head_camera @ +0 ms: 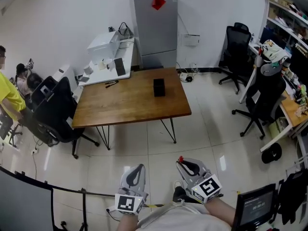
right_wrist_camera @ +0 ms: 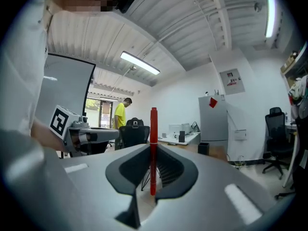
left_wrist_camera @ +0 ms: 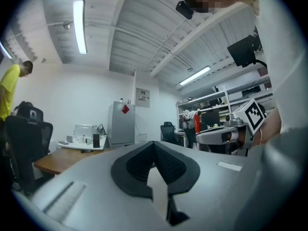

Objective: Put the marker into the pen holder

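Note:
My right gripper (right_wrist_camera: pixel 153 170) is shut on a red marker (right_wrist_camera: pixel 153 148) that stands upright between its jaws; in the head view only the marker's red tip (head_camera: pixel 181 159) shows above the right gripper (head_camera: pixel 187 166). The left gripper (head_camera: pixel 136 173) is held low beside it, and its jaws (left_wrist_camera: pixel 155 167) are closed together with nothing in them. The pen holder (head_camera: pixel 159 87), a small black box, stands on the brown wooden table (head_camera: pixel 120 105) well ahead of both grippers. It also appears far off in the right gripper view, as the pen holder (right_wrist_camera: pixel 203 148).
A white desk (head_camera: pixel 108 64) with a printer and small items adjoins the table, with a grey fridge (head_camera: pixel 156 28) behind. Black office chairs (head_camera: pixel 50 112) stand left and right (head_camera: pixel 262 100). A person in yellow (head_camera: pixel 8 97) is at the left edge. Shiny tiled floor (head_camera: pixel 202 129) lies between me and the table.

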`<state>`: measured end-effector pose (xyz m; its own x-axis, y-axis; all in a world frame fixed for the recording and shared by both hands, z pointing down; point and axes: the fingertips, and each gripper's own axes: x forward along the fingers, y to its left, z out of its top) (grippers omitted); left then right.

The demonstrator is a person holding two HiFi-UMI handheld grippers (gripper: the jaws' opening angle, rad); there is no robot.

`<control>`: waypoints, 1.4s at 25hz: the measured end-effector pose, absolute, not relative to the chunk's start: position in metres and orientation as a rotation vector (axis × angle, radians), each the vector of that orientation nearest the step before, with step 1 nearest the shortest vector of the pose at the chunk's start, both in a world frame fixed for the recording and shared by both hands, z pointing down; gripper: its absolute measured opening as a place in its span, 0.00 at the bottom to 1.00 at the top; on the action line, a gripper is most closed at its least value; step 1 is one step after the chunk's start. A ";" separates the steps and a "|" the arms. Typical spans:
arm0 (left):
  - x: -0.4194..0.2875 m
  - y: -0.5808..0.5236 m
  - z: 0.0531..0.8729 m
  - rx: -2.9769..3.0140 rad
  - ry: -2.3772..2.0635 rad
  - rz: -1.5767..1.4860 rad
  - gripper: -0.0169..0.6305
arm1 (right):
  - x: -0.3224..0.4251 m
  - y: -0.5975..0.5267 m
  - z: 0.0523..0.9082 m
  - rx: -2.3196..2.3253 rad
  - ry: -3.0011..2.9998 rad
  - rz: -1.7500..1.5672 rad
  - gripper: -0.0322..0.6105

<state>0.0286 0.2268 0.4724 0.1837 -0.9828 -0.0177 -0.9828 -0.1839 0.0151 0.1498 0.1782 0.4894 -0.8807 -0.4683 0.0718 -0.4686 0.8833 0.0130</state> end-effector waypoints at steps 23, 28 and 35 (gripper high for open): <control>-0.041 -0.075 0.465 2.434 -1.962 -0.014 0.05 | 0.086 -0.125 0.482 0.731 -2.985 0.039 0.11; -0.084 -0.134 0.461 2.477 -1.907 -0.036 0.05 | 0.045 -0.175 0.482 0.797 -2.966 0.044 0.11; -0.133 -0.197 0.459 2.554 -1.810 -0.062 0.05 | -0.015 -0.223 0.474 0.836 -2.944 -0.015 0.11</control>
<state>-0.1329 -0.1973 0.4585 0.3309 -0.9433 -0.0259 -0.9429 -0.3316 0.0319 -0.0147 -0.2234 0.4741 -0.8475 -0.5254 0.0756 -0.5246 0.8508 0.0314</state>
